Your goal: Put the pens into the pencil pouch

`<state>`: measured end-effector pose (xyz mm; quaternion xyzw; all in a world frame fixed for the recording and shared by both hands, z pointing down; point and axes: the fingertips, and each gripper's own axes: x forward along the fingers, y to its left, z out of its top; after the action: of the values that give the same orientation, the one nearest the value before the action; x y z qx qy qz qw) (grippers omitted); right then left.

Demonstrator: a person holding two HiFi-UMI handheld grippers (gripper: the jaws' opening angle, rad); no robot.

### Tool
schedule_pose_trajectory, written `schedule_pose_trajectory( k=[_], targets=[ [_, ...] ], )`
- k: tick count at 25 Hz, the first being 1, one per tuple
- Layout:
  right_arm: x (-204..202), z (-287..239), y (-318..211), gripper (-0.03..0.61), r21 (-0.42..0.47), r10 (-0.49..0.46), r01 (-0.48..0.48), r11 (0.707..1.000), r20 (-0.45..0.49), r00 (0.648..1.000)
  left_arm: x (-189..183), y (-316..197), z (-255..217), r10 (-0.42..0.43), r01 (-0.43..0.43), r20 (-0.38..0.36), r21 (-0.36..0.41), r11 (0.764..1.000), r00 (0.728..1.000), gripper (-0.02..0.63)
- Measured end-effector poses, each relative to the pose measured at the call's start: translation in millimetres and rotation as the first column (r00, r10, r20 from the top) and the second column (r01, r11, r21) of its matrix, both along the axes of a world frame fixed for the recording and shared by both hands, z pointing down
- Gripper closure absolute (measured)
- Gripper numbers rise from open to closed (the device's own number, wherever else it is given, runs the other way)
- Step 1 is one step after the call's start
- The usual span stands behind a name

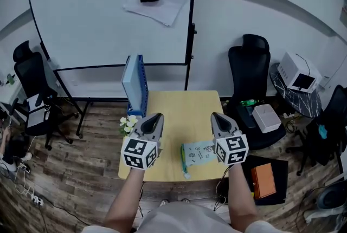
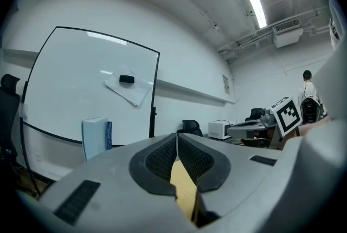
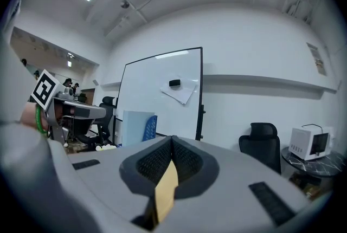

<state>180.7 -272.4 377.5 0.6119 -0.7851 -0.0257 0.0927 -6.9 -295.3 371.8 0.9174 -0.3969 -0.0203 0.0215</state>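
The left gripper (image 2: 177, 137) has its two dark, ridged jaws pressed together with nothing between them. The right gripper (image 3: 172, 140) is the same, jaws closed tip to tip and empty. From the head view, both grippers are held side by side, pointing away from the person, above a small pale wooden table (image 1: 179, 110). The pencil pouch (image 1: 196, 155), pale green, lies flat on the table's near edge, just beside and partly under the right gripper. A blue file holder (image 1: 134, 85) and small white flowers (image 1: 128, 124) stand at the table's left side, before a whiteboard (image 1: 108, 15).
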Motion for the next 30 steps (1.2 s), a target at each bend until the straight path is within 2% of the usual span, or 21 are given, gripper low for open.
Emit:
schedule_pose_trajectory(
  k=[30],
  targets=[
    [3.7, -6.8, 2.0, 0.577, 0.022, -0.031, 0.030, 0.999, 0.060, 0.998, -0.2, -5.8, 5.8, -0.015, 0.016, 0.019, -0.031, 0.999, 1.000, 0.594]
  ],
)
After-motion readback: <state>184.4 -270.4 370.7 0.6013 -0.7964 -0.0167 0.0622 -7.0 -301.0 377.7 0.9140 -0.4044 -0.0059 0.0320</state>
